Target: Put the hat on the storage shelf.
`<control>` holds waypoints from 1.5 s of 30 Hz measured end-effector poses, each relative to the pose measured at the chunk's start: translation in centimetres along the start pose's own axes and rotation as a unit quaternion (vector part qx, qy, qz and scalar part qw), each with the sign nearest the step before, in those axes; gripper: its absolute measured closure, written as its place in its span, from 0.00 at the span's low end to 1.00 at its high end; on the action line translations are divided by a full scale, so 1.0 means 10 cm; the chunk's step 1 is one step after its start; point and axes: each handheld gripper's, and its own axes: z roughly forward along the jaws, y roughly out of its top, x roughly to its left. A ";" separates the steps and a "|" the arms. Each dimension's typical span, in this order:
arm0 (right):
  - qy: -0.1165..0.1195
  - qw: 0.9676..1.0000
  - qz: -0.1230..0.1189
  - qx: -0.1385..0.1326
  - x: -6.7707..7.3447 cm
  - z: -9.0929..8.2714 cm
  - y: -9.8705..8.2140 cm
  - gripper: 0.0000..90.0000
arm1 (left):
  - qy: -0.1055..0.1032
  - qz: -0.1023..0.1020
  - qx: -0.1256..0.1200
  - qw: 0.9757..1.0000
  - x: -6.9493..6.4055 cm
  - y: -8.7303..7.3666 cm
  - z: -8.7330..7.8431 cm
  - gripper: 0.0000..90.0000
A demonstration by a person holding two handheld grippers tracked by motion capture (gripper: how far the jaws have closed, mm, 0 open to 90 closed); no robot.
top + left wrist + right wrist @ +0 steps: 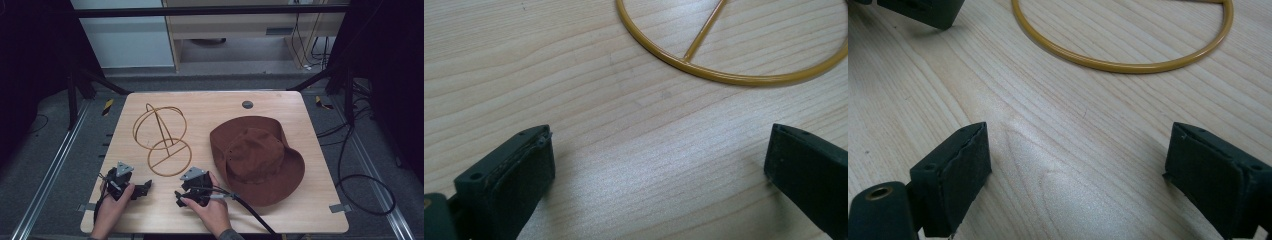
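A brown wide-brimmed hat (pixel 257 156) lies on the right half of the wooden table (pixel 210 107). Left of it stands a gold wire hat stand (pixel 161 137), a round base ring with hoops rising from it. Its base ring (pixel 729 75) shows ahead of the left gripper's jaws and ahead of the right gripper's jaws as base ring (pixel 1118 64). My left gripper (pixel 142 187) rests near the front edge, open, with bare wood between its jaws. My right gripper (pixel 184 192) lies just right of it, also open and empty.
A small grey disc (pixel 247 104) is set in the table near its far edge. Cables (pixel 360 165) lie on the floor to the right. The other gripper's jaw (pixel 923 12) shows at the top left of the right gripper view.
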 end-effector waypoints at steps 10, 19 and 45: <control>-0.004 1.000 0.004 0.000 0.01 0.00 0.00 0.12 | 0.000 -0.001 0.000 1.000 0.00 0.00 0.00 0.00; -0.011 0.999 -0.021 0.033 0.04 -0.12 0.02 0.11 | 0.000 -0.002 -0.001 1.000 0.00 0.00 0.00 0.00; -0.040 0.999 -0.012 0.030 -0.89 -1.35 0.36 0.16 | 0.000 0.000 0.000 1.000 0.00 0.00 0.00 0.00</control>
